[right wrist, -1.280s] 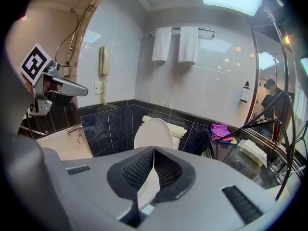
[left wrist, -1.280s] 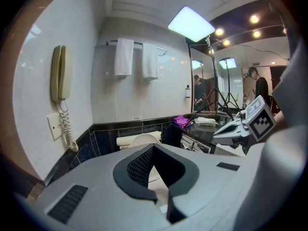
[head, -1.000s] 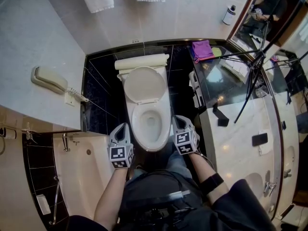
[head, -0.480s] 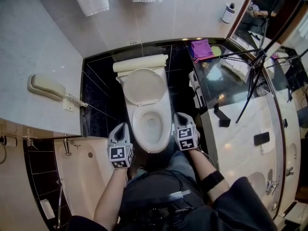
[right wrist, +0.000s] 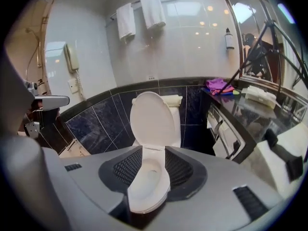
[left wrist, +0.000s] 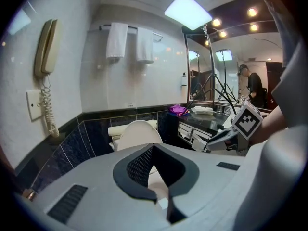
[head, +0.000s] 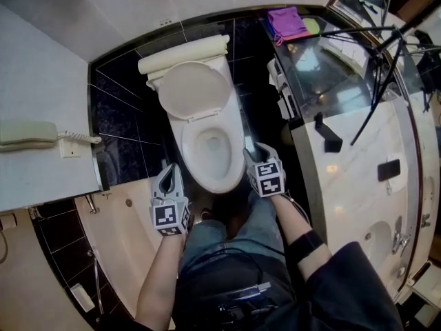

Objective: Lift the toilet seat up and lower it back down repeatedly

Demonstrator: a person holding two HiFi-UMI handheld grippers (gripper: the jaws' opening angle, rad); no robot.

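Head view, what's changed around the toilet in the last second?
The right gripper has just been opening its jaws, with nothing gripped between them. It and the shut left gripper still flank the front of the bowl, and the toilet lid stays up.

"Was there any writing to read?"

"None. The cubes on the left gripper (head: 171, 173) and the right gripper (head: 252, 154) carried only black-and-white square patterns, no letters or digits."

"And the bottle (right wrist: 230, 38) on the wall, far beyond the right gripper's fingers (right wrist: 126, 168)?"

"Too small to make anything out on it."
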